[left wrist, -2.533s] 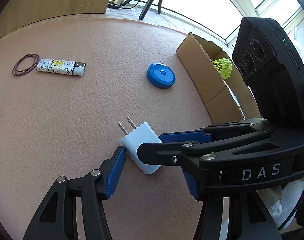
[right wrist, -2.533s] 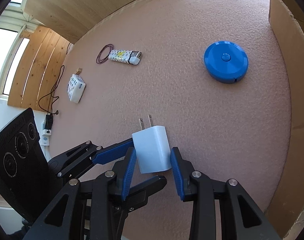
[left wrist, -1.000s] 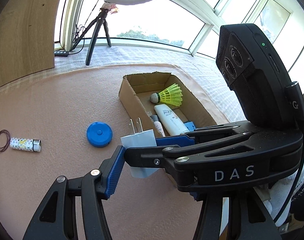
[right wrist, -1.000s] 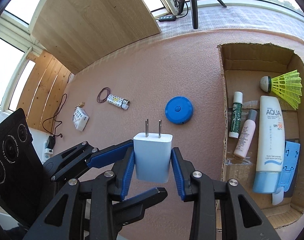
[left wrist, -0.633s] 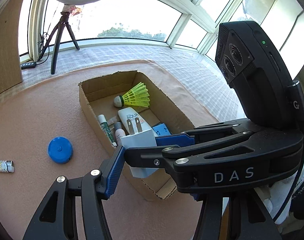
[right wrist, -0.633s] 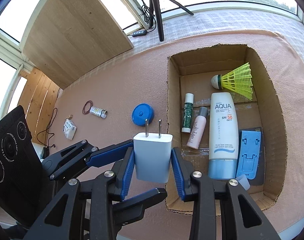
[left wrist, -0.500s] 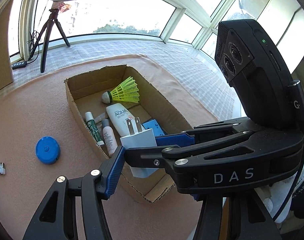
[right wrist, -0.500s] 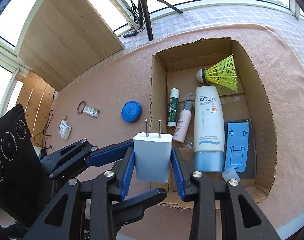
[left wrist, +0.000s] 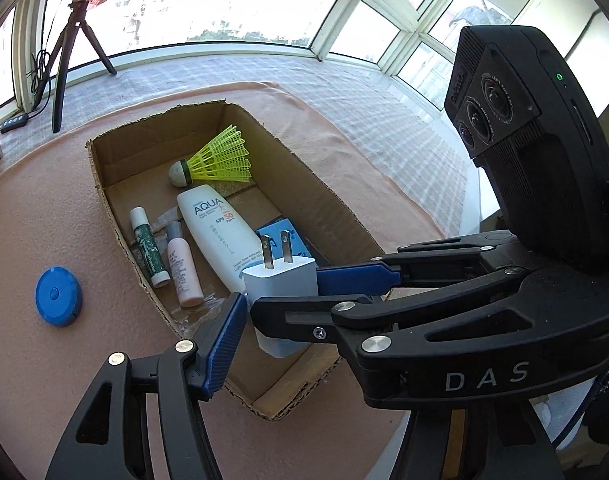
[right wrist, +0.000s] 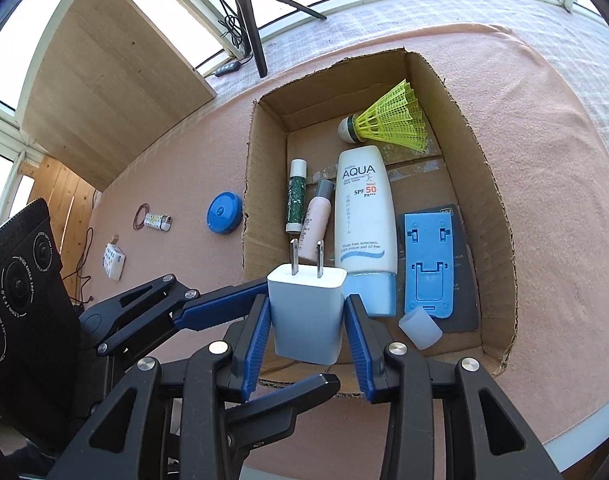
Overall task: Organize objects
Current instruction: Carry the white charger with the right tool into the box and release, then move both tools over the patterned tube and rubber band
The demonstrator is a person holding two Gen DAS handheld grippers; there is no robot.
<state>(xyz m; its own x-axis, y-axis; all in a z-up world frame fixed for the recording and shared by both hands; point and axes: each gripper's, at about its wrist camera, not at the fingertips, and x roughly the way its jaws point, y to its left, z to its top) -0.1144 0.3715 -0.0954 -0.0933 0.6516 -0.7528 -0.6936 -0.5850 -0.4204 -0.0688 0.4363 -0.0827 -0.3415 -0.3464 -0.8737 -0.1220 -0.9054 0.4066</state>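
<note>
The right claw [right wrist: 307, 322] grips the white charger [right wrist: 306, 312], prongs up, above the near edge of the cardboard box [right wrist: 500, 216]; its jaws have just eased slightly, the charger between them. The left claw [left wrist: 278, 306], charger between its jaws, has just been widening and appears clear of it. Risk: released here, the charger may strike the box rim or land on the sunscreen tube [right wrist: 364, 220]. The desk [right wrist: 544, 128] carries a pink textured mat. Bright windows and a tripod [right wrist: 248, 12] stand behind.
</note>
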